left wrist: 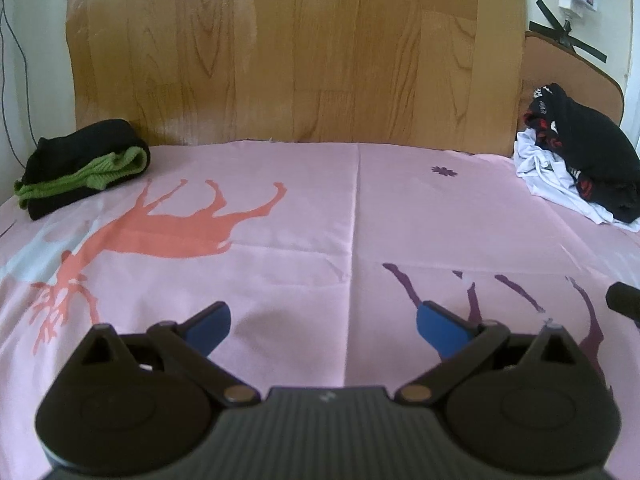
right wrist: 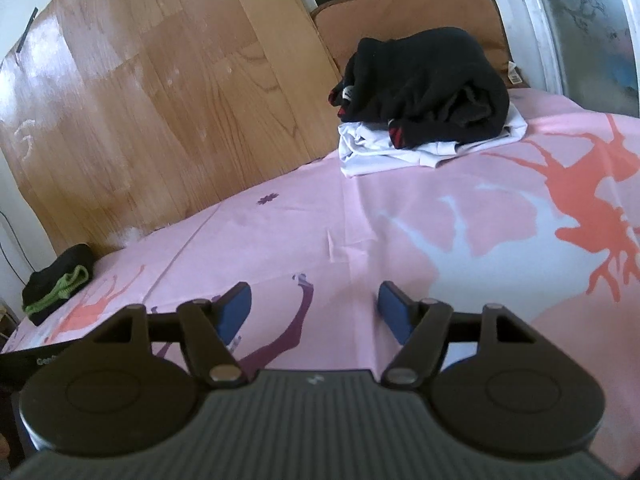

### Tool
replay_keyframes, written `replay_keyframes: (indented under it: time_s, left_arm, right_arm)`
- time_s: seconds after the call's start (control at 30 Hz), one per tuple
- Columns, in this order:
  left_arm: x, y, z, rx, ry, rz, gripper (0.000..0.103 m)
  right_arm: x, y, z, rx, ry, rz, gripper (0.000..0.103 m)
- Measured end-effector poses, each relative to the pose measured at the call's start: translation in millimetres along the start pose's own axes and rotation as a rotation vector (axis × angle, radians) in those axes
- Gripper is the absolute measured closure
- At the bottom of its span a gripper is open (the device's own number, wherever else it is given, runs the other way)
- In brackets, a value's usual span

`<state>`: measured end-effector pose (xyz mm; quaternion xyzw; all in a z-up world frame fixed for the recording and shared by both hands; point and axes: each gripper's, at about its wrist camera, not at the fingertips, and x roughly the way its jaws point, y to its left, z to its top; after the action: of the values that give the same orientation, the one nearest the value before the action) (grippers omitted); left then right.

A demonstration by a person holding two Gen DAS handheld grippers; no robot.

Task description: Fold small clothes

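Note:
A heap of unfolded clothes lies at the far right of the pink sheet: a black garment with red marks (left wrist: 584, 148) (right wrist: 424, 84) on top of a crumpled white one (left wrist: 544, 176) (right wrist: 400, 152). A folded black and green piece (left wrist: 80, 164) (right wrist: 56, 284) rests at the far left by the wall. My left gripper (left wrist: 322, 328) hovers over the middle of the sheet, open wide, nothing between its blue pads. My right gripper (right wrist: 314, 312) is open too, empty, low over the sheet and short of the heap.
The pink sheet (left wrist: 320, 220) with printed deer covers the whole surface. A wooden board (left wrist: 296, 48) leans on the wall behind it, a brown cushion (right wrist: 408, 12) stands behind the heap. The tip of another black tool (left wrist: 622, 300) shows at the right edge.

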<state>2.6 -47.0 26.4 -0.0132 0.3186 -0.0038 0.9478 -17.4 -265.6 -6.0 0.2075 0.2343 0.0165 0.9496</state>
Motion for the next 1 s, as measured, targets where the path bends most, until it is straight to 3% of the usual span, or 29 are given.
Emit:
replay_keyframes:
  time_s: [0.47, 0.73, 1.0]
  left_arm:
    - [-1.4, -0.3, -1.3, -0.001, -0.001, 0.026, 0.0]
    - [-4.0, 1.8, -2.4, -0.019, -0.02, 0.049, 0.0]
    - [-9.4, -4.8, -4.0, 0.024, -0.057, 0.047, 0.0]
  right_arm:
    - [-2.7, 3.0, -1.7, -0.004, -0.003, 0.015, 0.028]
    - [-3.0, 15.3, -5.6, -0.087, 0.0, 0.042, 0.026]
    - [-7.7, 6.9, -5.1, -0.026, -0.049, 0.019, 0.025]
